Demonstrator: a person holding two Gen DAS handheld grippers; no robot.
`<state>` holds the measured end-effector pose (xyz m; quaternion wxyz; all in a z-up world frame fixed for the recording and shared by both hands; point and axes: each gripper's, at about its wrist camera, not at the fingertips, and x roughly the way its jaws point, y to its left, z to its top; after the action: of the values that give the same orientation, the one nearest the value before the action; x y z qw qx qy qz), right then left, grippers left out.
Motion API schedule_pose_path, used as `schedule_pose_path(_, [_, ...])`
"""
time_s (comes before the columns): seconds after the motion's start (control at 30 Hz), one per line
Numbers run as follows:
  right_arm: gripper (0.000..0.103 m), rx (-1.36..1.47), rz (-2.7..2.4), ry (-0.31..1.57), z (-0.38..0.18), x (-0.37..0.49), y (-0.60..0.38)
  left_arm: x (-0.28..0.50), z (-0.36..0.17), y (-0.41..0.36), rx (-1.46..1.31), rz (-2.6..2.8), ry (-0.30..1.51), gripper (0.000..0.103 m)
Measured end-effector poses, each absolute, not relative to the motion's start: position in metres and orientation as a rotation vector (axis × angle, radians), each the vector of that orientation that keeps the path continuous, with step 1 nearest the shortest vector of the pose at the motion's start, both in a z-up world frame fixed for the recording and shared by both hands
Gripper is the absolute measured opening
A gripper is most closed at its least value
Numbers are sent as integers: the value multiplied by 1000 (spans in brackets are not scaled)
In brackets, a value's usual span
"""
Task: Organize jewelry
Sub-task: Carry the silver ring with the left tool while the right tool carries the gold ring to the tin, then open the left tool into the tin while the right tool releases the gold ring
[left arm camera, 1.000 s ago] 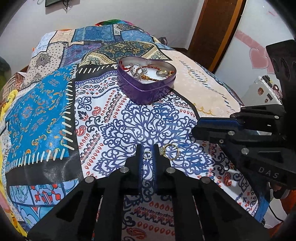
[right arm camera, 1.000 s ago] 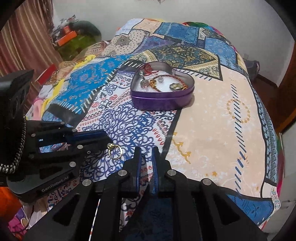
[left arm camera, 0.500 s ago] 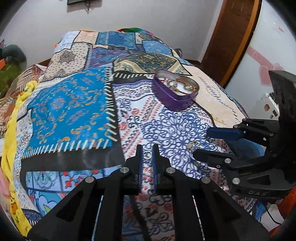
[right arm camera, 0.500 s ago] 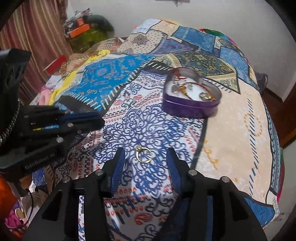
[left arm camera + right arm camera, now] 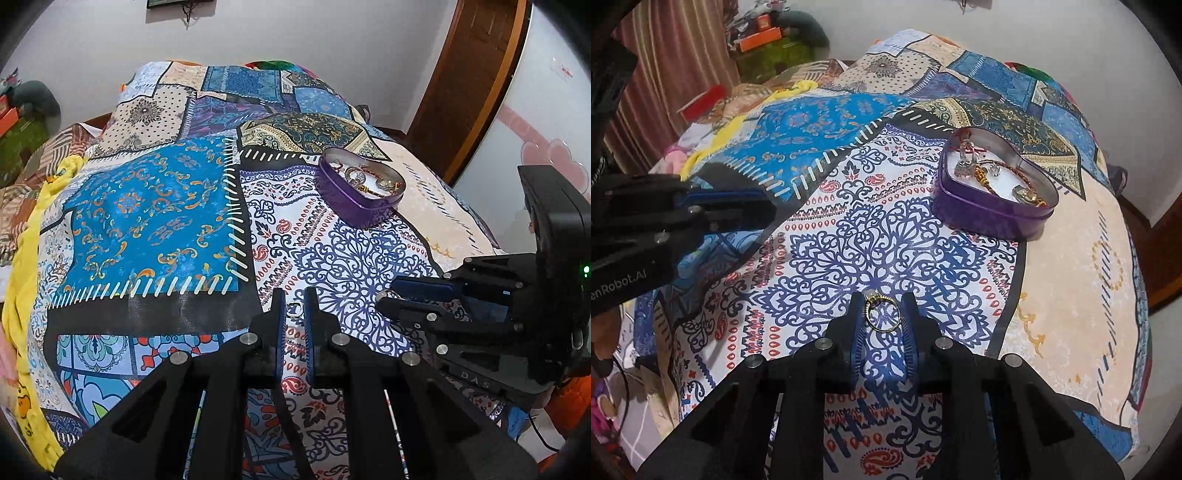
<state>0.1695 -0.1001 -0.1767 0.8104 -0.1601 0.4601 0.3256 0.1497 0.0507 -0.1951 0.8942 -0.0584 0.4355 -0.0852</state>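
From my left wrist I look down over a bed [image 5: 147, 206] spread with a patchwork cover of blue, white, cream and dark panels, some edged with pale printed stitches. My left gripper [image 5: 294, 307] is nearly closed, and a small silver ring [image 5: 294, 307] sits pinched between its pads above the white panel with the navy medallion. Farther up the bed, to the right, stands a purple heart tin [image 5: 360, 197], open, with chains and other small pieces inside. My right gripper [image 5: 386, 295] comes in from the right edge, its tips low over the cover. Behind the bed runs a plain white wall; a brown door frame [image 5: 469, 81] stands at the upper right, and beside it a pale surface with pink hearts. A yellow cloth [image 5: 26, 266] lies along the bed's left side. From my right wrist, the same cover fills the view. My right gripper [image 5: 882, 314] is closing, and a gold ring [image 5: 882, 314] lies between the fingers just over the navy medallion; the pads stand just beside its rim, and I cannot tell whether they press on it. The tin [image 5: 990, 214] sits well beyond, up and to the right, holding a red cord, a gold bracelet and clear stones. My left gripper [image 5: 768, 214] reaches in from the left. A striped brownish curtain [image 5: 679, 62] hangs at the upper left, with green and orange clutter next to it by the wall.
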Motion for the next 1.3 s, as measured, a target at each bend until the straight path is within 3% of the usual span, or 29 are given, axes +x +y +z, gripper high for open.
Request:
schedule_pose_path(0.9, [18, -123, 547, 763, -98, 219, -159, 208, -139, 10, -68, -241, 767, 8])
schedule_pose_path(1.3, [18, -107, 557, 734, -95, 242, -157, 249, -129, -2, -74, -280, 730, 8])
